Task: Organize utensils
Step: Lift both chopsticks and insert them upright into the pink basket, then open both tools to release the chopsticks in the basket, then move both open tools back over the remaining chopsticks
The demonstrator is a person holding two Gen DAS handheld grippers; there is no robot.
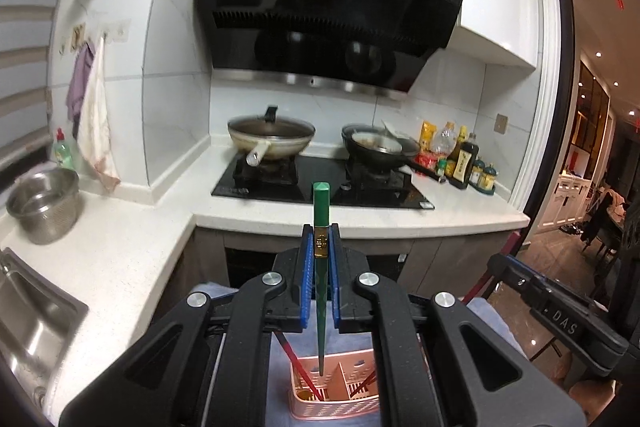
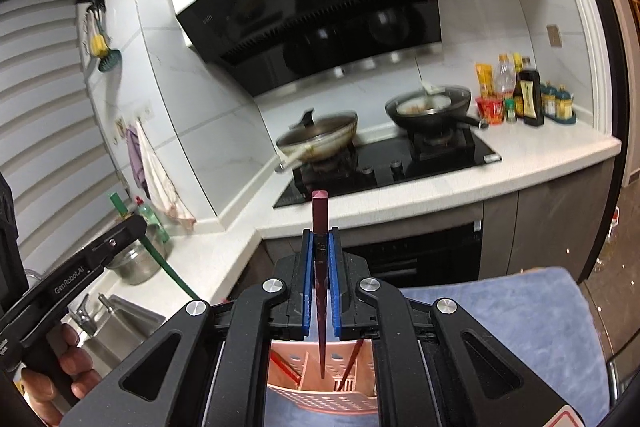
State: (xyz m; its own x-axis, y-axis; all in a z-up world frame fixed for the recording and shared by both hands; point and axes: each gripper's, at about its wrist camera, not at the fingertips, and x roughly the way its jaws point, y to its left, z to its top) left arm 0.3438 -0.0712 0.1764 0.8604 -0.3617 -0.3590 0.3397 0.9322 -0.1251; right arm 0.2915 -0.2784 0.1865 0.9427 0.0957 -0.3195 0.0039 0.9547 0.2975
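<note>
Left claw (image 1: 321, 241) grips green chopstick (image 1: 321, 211); right claw (image 2: 320, 241) grips maroon chopstick (image 2: 320, 219); tips over pink caddy (image 1: 332, 409).

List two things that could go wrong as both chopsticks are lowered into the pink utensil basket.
1. The left tongs hold the green chopstick high, with only its tip inside the pink slotted plastic basket; it might pivot and foul the red chopsticks leaning there.
2. The right tongs bring the dark red chopstick over the same basket, so the two tools could collide.
</note>
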